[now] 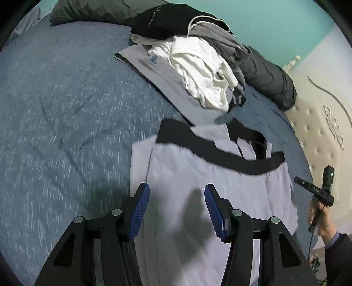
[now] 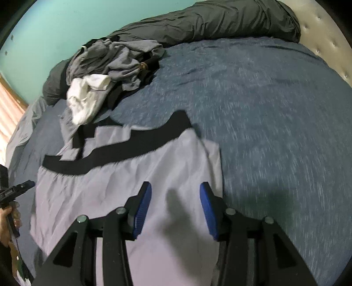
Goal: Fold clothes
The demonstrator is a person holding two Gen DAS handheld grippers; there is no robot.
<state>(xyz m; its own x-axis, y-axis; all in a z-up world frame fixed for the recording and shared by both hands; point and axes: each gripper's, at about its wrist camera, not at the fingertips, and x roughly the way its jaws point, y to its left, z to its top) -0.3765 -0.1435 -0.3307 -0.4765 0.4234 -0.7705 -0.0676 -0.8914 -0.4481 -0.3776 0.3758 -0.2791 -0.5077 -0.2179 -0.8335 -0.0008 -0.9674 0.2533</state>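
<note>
A pair of light grey shorts (image 1: pixel 193 176) with a black waistband (image 1: pixel 220 154) lies spread on the blue bed cover (image 1: pixel 66 110). My left gripper (image 1: pixel 177 191) is open and empty, hovering above one side of the shorts. The shorts also show in the right wrist view (image 2: pixel 123 189), with the waistband (image 2: pixel 132 147) at the far end. My right gripper (image 2: pixel 175 189) is open and empty above the other side. Each gripper casts a shadow on the cloth. The right gripper's body shows at the left view's right edge (image 1: pixel 316 191).
A pile of unfolded clothes, white (image 1: pixel 202 66), grey and black (image 1: pixel 167 19), lies at the far side of the bed (image 2: pixel 105 66). A dark rolled duvet (image 2: pixel 209 22) runs along the back. A padded cream headboard (image 1: pixel 319 132) bounds one side.
</note>
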